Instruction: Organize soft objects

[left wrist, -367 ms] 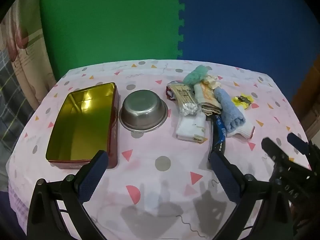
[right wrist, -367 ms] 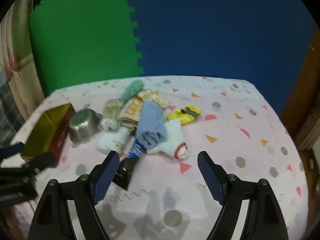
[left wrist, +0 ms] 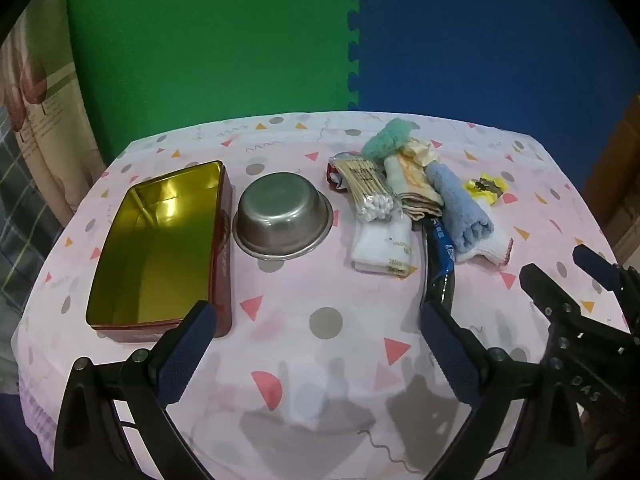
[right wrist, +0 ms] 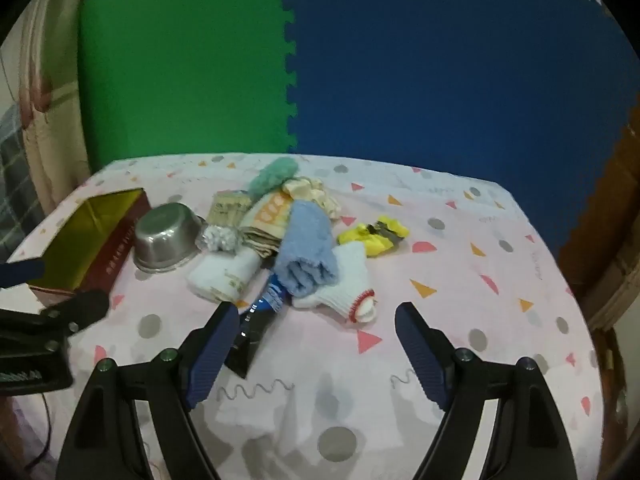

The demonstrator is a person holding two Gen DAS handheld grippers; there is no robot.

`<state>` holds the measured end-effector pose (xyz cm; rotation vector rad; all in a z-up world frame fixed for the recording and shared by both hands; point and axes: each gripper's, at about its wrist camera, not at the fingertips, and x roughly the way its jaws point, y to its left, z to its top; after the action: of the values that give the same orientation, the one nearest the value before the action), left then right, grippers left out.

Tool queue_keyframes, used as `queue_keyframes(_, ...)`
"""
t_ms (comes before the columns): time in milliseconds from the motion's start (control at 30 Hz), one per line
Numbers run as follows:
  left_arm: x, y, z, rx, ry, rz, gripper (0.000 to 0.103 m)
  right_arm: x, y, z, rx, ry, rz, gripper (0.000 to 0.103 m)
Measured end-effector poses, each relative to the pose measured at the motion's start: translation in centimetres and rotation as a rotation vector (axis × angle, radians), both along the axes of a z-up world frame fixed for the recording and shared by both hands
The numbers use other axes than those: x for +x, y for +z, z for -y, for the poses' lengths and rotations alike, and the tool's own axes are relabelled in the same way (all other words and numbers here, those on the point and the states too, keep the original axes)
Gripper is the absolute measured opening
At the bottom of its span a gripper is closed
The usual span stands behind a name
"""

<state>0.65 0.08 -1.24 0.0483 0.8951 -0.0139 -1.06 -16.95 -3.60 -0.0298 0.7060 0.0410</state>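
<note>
My left gripper [left wrist: 316, 348] hangs with jaws wide and nothing between them, low over the pink tablecloth [left wrist: 326, 360], its left finger [left wrist: 186, 354] just beside the near corner of the gold tin [left wrist: 158, 248]. My right gripper [right wrist: 316, 350] is equally wide and empty, its left pad [right wrist: 214, 354] close to the black tube [right wrist: 256, 320] that pokes out from under the pile.

Beyond the jaws sits the heap of soft things, well apart from the tin, with the steel bowl [left wrist: 284, 220] between them. The blue towel [right wrist: 306, 248] lies on top of the white glove [right wrist: 348, 286]; the folded white cloth [right wrist: 224, 272] is beside it, and the teal fluffy piece [right wrist: 274, 174] is farthest back.

My worry is the overlap: closing on the towel could drag the glove or tube along. The cotton swab packet [left wrist: 370, 192] touches the cloths and may snag too. The yellow item [right wrist: 374, 236] is blurred; I cannot tell whether it is soft. Swinging left, I might clip the bowl.
</note>
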Motion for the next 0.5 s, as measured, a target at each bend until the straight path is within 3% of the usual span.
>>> queue_keyframes(167, -0.1, 0.0, -0.8, -0.023, 0.021, 0.056, 0.099, 0.1, -0.7, 0.4, 0.041, 0.009, -0.026, 0.083)
queue_keyframes(300, 0.3, -0.8, -1.0, -0.014, 0.011, 0.026, 0.099, 0.4, -1.7, 1.1, 0.128, 0.009, -0.082, 0.083)
queue_keyframes(500, 0.0, -1.6, -1.1, -0.015, -0.011, 0.004, 0.099, 0.4, -1.3, 1.2, 0.095, -0.013, -0.06, 0.083)
